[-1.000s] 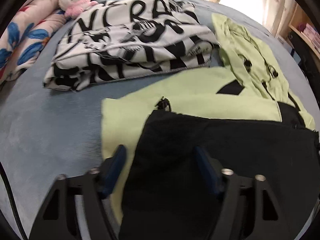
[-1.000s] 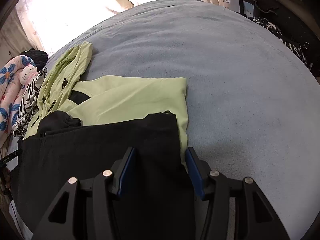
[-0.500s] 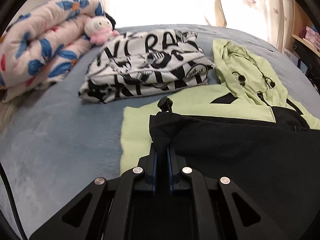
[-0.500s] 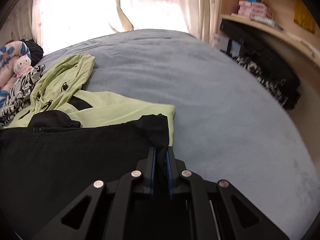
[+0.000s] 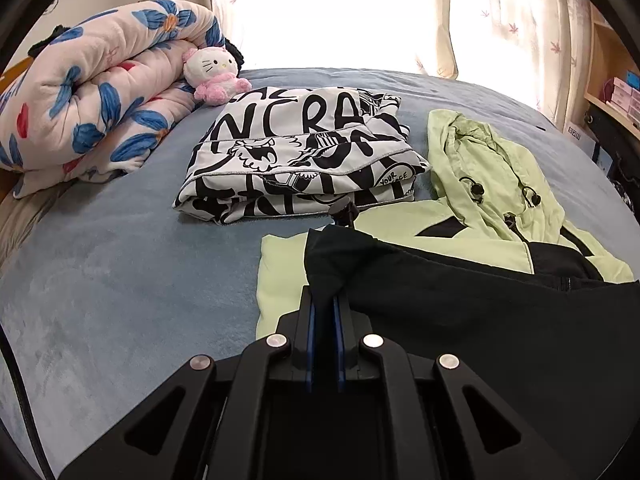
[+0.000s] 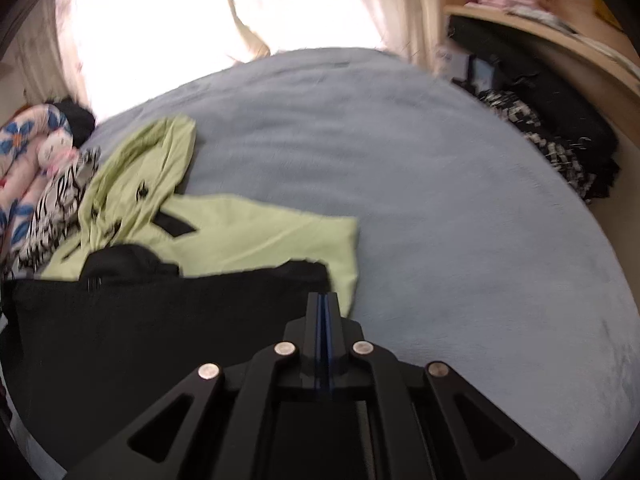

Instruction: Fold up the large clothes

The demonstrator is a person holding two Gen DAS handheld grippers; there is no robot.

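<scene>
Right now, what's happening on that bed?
A person is folding a green-and-black hooded jacket on the grey-blue bed with two handheld grippers. The left gripper is shut on one corner of the jacket's black hem; the right gripper is shut at the other corner, both corners lifted off the green part. A folded black-and-white garment lies beyond, beside a rolled floral quilt and a plush toy.

Daylit room, backlit by a blown-out window.
The window (image 5: 320,12) glares white behind thin curtains (image 5: 500,16), lighting the bed (image 5: 120,264) softly with faint shadows. The left view is sharp, the right motion-blurred; both bend and darken at fisheye edges.
</scene>
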